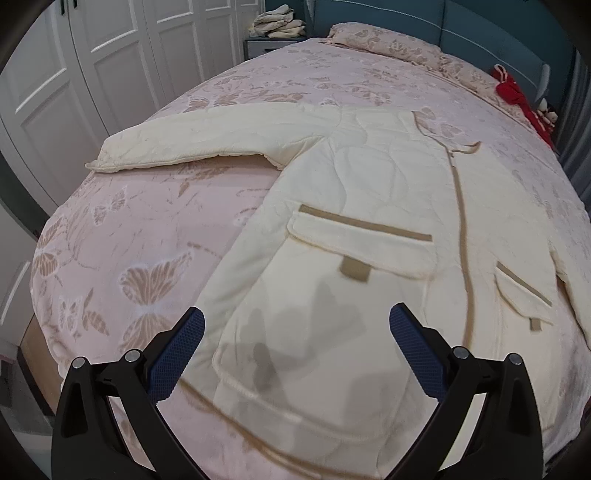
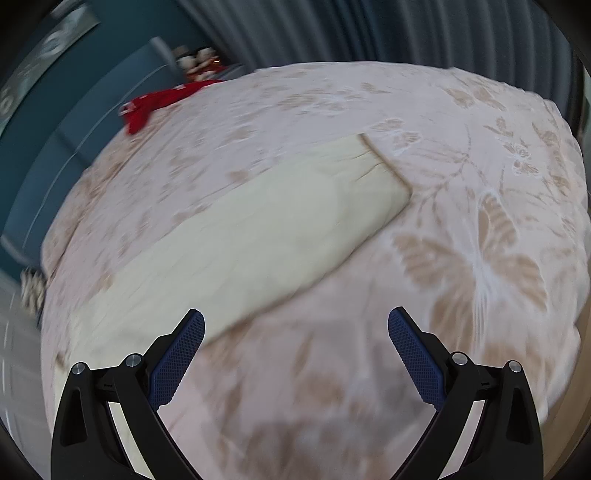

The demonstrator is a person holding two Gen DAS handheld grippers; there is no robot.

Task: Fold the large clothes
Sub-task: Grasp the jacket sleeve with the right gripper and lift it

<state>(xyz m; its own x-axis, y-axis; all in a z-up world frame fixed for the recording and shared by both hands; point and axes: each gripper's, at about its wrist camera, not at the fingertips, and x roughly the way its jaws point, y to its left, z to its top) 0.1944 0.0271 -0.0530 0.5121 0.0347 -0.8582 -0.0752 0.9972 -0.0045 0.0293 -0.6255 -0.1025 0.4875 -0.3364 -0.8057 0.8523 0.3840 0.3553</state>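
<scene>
A large cream quilted jacket [image 1: 369,192] with tan trim and flap pockets lies spread front-up on the pink butterfly-print bed [image 1: 147,229]. Its left sleeve [image 1: 207,136] stretches out toward the wardrobe side. My left gripper [image 1: 296,321] is open and empty, hovering above the jacket's lower hem. In the right wrist view the other sleeve [image 2: 266,229] lies flat, its tan cuff [image 2: 388,162] pointing away. My right gripper [image 2: 295,323] is open and empty, just above the bedspread [image 2: 480,184] beside that sleeve. This view is motion-blurred.
White wardrobe doors [image 1: 92,55] stand left of the bed. A pile of folded laundry [image 1: 279,22] sits on a nightstand. Pillows [image 1: 399,44] and a red garment [image 1: 517,96] lie at the teal headboard; the red garment also shows in the right wrist view [image 2: 159,101]. Grey curtains [image 2: 369,29] hang behind.
</scene>
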